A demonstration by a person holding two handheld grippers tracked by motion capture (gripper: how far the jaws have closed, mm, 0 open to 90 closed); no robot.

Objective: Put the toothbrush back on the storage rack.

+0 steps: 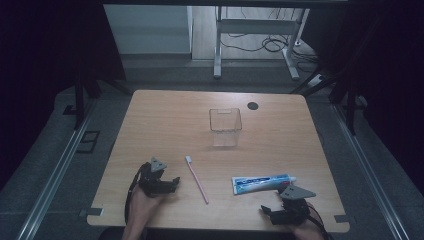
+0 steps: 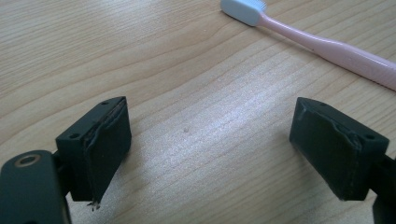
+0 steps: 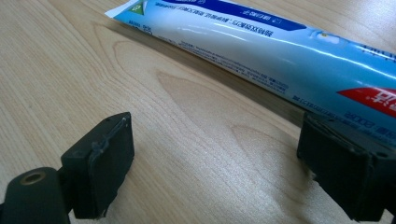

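1. Wood-grain laminate covers the table (image 1: pixel 165 120), pale and smooth, so both long items lie flat on it and stay put.
2. My left tongs (image 1: pixel 161 184) rest near the left front edge with jaws spread wide and nothing between them; in the left gripper view bare tabletop lies between the black pads.
3. Just right of them lies the toothbrush (image 1: pixel 196 180), a slim pink plastic handle with a white head of short bristles at its far end. It sits at a slant, head away from me, which I judge leaves the handle free for a pinch from the side.
4. My right tongs (image 1: pixel 286 209) sit at the near right edge, jaws likewise released and empty.
5. Just beyond them lies the toothpaste (image 1: pixel 263 183), a glossy, soft tube in blue and white, flat crimped tail to the left, cap to the right. In the right gripper view it passes close to one pad; whether it touches I cannot tell.
6. Farther back, at mid-table, stands the cup (image 1: pixel 225 127), clear, squarish and upright, open mouth up, probably where both items belong.
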